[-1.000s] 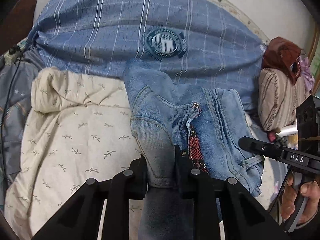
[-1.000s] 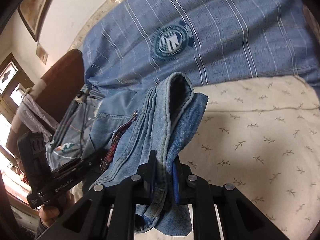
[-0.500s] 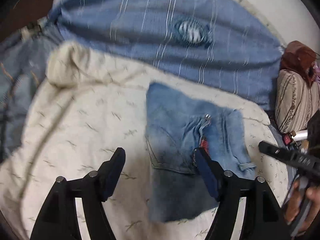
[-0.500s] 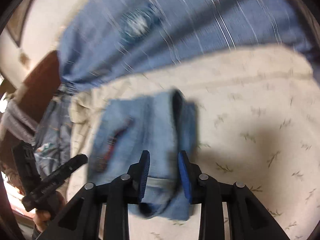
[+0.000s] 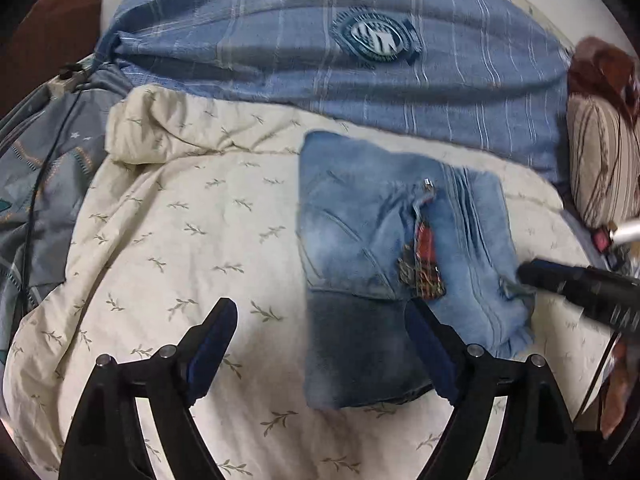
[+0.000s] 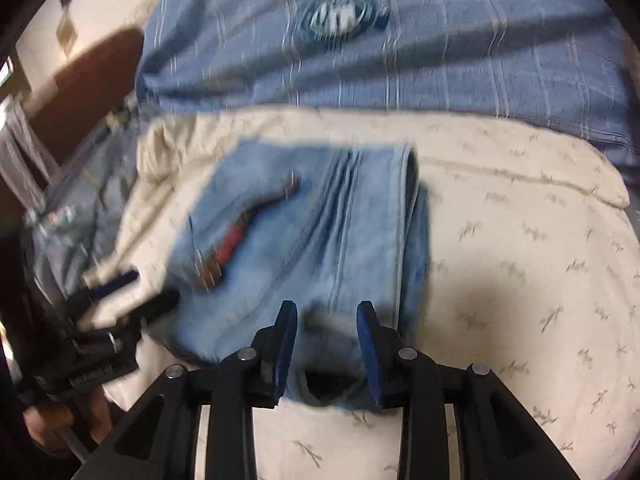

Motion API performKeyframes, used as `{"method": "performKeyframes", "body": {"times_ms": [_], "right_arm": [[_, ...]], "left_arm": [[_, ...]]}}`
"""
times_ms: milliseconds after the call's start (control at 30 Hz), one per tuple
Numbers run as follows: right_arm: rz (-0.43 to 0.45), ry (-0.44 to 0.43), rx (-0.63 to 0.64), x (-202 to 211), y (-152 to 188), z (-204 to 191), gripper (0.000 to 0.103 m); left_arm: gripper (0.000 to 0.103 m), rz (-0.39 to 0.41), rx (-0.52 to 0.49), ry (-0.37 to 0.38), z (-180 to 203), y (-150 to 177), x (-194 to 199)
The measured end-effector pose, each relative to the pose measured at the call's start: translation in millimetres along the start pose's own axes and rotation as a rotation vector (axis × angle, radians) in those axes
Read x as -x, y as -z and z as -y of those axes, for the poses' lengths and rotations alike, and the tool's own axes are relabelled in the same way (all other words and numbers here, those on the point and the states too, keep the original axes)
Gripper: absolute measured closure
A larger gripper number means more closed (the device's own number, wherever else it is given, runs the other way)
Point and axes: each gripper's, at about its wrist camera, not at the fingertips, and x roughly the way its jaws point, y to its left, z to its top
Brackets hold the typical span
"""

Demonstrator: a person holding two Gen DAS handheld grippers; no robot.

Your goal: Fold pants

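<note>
The folded blue jeans (image 5: 372,240) lie flat on the cream leaf-print quilt (image 5: 180,232), zipper and red plaid lining showing. My left gripper (image 5: 320,320) is wide open and empty, its right finger over the jeans' near-left edge. In the right wrist view the jeans (image 6: 304,232) lie in the middle, blurred. My right gripper (image 6: 326,320) is open and empty just above the jeans' near edge. The right gripper also shows in the left wrist view (image 5: 576,284) at the jeans' right edge, and the left gripper shows in the right wrist view (image 6: 124,292) at their left edge.
A blue striped blanket (image 5: 320,60) with a round badge lies across the back of the bed. A striped cushion (image 5: 600,168) and brown bag sit at the right. A grey patterned cloth (image 5: 36,184) and a black cable lie at the left. A brown chair (image 6: 88,80) stands beyond.
Both grippers were shut on the jeans and held them up. They have let go and opened. The jeans now lie flat and folded on the quilt, and both grippers have drawn back.
</note>
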Motion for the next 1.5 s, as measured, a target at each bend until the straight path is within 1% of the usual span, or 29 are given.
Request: {"method": "performKeyframes", "body": {"times_ms": [67,100,133,167,200,233,267,300,333,367,400,500,600,633,767,833,900,933,967,1033,1100,1133,1200,1300,1400,1500], "right_arm": [[0.029,-0.018,-0.018,2,-15,2,0.068],[0.033,-0.028,-0.019,1,-21,2,0.066],[0.037,-0.042,-0.022,-2,-30,2,0.064],[0.032,-0.06,-0.033,-8,-39,3,0.053],[0.023,-0.086,-0.055,-17,-48,6,0.046],[0.019,-0.1,-0.07,-24,-53,6,0.045],[0.0,-0.109,-0.085,-35,-57,9,0.043],[-0.038,-0.114,-0.095,-50,-63,12,0.043],[-0.087,-0.098,-0.108,-69,-65,17,0.043],[-0.127,-0.072,-0.13,-85,-63,23,0.042],[-0.14,-0.088,-0.157,-92,-59,29,0.042],[-0.105,-0.111,-0.178,-76,-56,30,0.042],[-0.056,-0.117,-0.162,-44,-49,26,0.042],[-0.031,-0.123,-0.149,-29,-43,24,0.042],[0.041,-0.093,-0.09,22,-10,14,0.039],[0.092,-0.078,-0.077,44,13,7,0.036],[0.136,-0.046,-0.057,62,35,2,0.028],[0.158,-0.024,-0.028,69,48,-3,0.026],[0.171,0.012,-0.007,72,58,-6,0.022],[0.145,0.079,0.031,69,74,-10,0.022],[0.1,0.099,0.067,65,84,-14,0.022],[0.092,0.116,0.085,65,88,-17,0.021],[0.105,0.159,0.125,69,91,-22,0.01],[0.12,0.208,0.158,76,92,-25,0.0],[0.122,0.247,0.166,80,91,-26,0.0],[0.123,0.241,0.165,81,87,-24,0.0]], "left_arm": [[0.017,-0.038,-0.019,-0.001,2,2,-9],[0.017,-0.054,-0.025,-0.005,3,5,-13],[0.017,-0.052,-0.02,-0.006,2,7,-15],[0.017,-0.043,-0.008,0.003,1,8,-13],[0.017,-0.045,-0.004,0.009,0,7,-14],[0.016,-0.049,-0.001,0.014,-2,6,-15],[0.016,-0.049,0.004,0.016,-2,6,-14],[0.015,-0.049,0.009,0.017,-3,7,-14],[0.014,-0.047,0.014,0.02,-3,7,-15],[0.014,-0.043,0.019,0.028,-3,8,-16],[0.014,-0.042,0.026,0.028,-4,8,-16],[0.014,-0.042,0.027,0.023,-4,8,-14],[0.014,-0.039,0.041,0.021,-5,8,-5],[0.014,-0.032,0.045,0.021,-5,8,-1],[0.014,0.005,0.047,0.024,-5,14,24],[0.013,0.03,0.038,0.01,-1,21,40],[0.009,0.055,0.026,-0.022,5,28,52],[0.006,0.062,0.012,-0.035,9,32,59],[0.006,0.065,0.006,-0.038,12,34,62],[0.006,0.077,0.013,-0.05,17,40,69],[0.006,0.076,0.032,-0.047,21,44,74],[0.006,0.078,0.039,-0.042,22,46,76],[0.006,0.086,0.043,-0.051,24,47,80],[0.006,0.087,0.02,-0.08,29,46,87],[0.003,0.096,-0.008,-0.1,34,42,91],[0.002,0.098,-0.024,-0.096,37,41,94]]}}
